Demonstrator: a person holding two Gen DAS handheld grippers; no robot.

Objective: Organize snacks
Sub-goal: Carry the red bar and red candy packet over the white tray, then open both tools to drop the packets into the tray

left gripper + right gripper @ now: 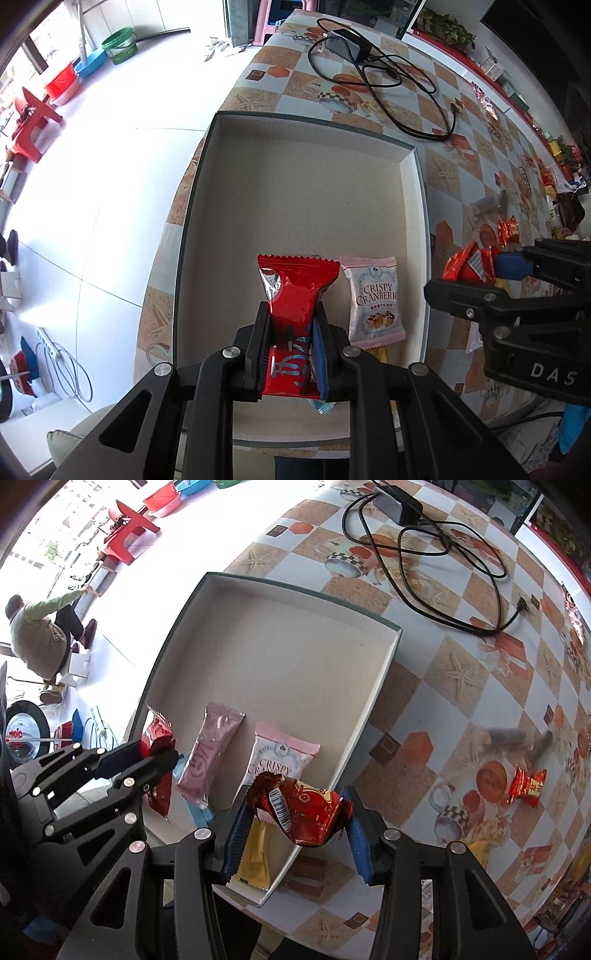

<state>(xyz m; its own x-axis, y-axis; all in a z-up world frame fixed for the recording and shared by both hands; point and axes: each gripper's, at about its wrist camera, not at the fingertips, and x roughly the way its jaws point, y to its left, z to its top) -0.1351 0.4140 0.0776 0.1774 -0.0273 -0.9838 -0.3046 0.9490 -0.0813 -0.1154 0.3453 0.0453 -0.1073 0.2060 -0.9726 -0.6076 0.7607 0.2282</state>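
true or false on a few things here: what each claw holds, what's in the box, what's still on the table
1. The left claw grips a red snack packet. True.
2. The right claw is empty. False: it holds a crumpled red wrapper.
3. The Crispy Cranberry packet lies on the tablecloth outside the box. False: it lies inside the box.
4. A black cable lies on the table beyond the box. True.
5. One red candy sits on the tablecloth outside the box. True.
6. The box holds only one packet. False: several lie there, including a pink packet.
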